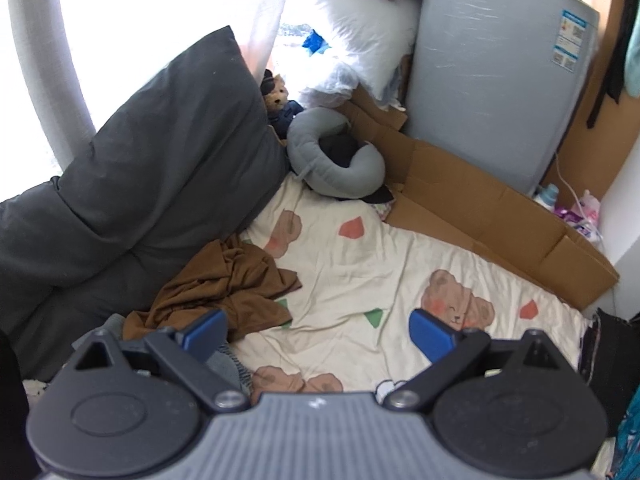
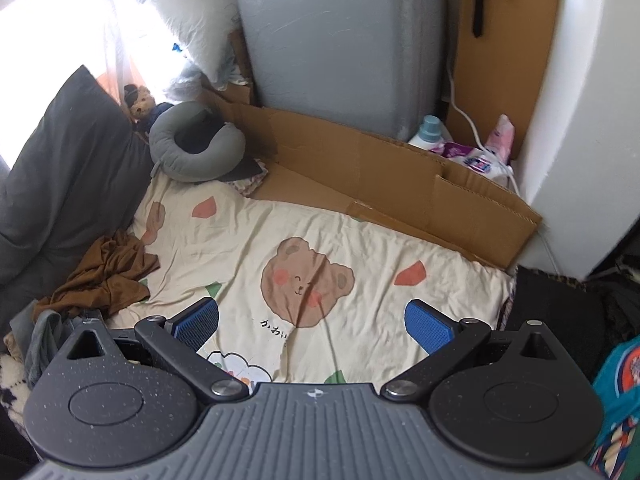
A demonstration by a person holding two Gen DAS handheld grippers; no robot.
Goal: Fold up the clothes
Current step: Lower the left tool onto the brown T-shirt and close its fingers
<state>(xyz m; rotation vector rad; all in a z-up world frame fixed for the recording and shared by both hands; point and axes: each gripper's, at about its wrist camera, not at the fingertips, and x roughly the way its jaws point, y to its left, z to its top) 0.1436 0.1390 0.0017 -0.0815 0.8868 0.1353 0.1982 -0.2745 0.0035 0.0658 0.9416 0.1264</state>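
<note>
**Brown garment bunched at the bed's left edge, both grippers empty**

A brown garment [image 1: 224, 284] lies crumpled, not folded, at the left edge of the bear-print sheet [image 1: 360, 264], against the dark grey cushion [image 1: 152, 152]. Beside it, toward the near-left corner, sits what may be a grey garment [image 2: 44, 340], though the view there is partly blocked. The middle of the sheet is bare. The left gripper [image 1: 318, 334] and the right gripper [image 2: 312, 326] both hover above the sheet with jaws spread wide, holding nothing. No folded piece shows anywhere, so the brown garment, at least, is left to fold.
</note>
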